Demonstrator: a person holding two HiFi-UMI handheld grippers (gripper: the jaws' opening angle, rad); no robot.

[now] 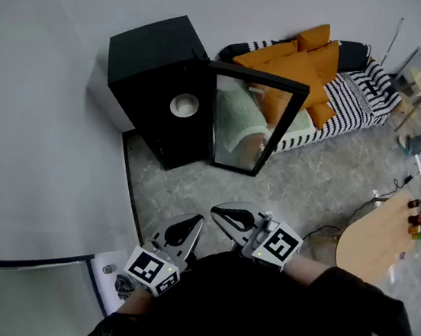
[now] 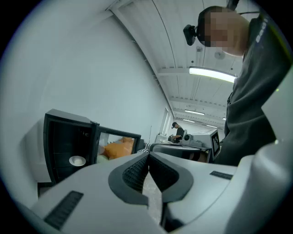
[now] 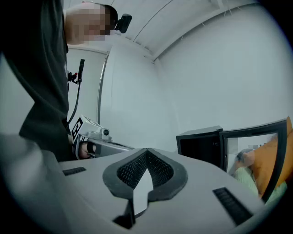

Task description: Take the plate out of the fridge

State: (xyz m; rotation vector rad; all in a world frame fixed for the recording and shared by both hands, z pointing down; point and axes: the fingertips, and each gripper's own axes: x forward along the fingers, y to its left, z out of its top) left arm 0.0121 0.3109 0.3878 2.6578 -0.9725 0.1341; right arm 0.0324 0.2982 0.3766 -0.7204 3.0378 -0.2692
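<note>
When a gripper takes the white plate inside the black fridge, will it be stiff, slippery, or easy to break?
The white plate looks smooth and rigid, probably ceramic, so it is likely stiff, slippery, and breakable if dropped. It appears small and shallow, so probably light. It lies flat inside the open fridge, so a push should slide it, not roll it.

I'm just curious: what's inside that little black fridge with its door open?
One white plate sits inside the fridge. The rest of the interior is dark, so anything else there cannot be seen.
</note>
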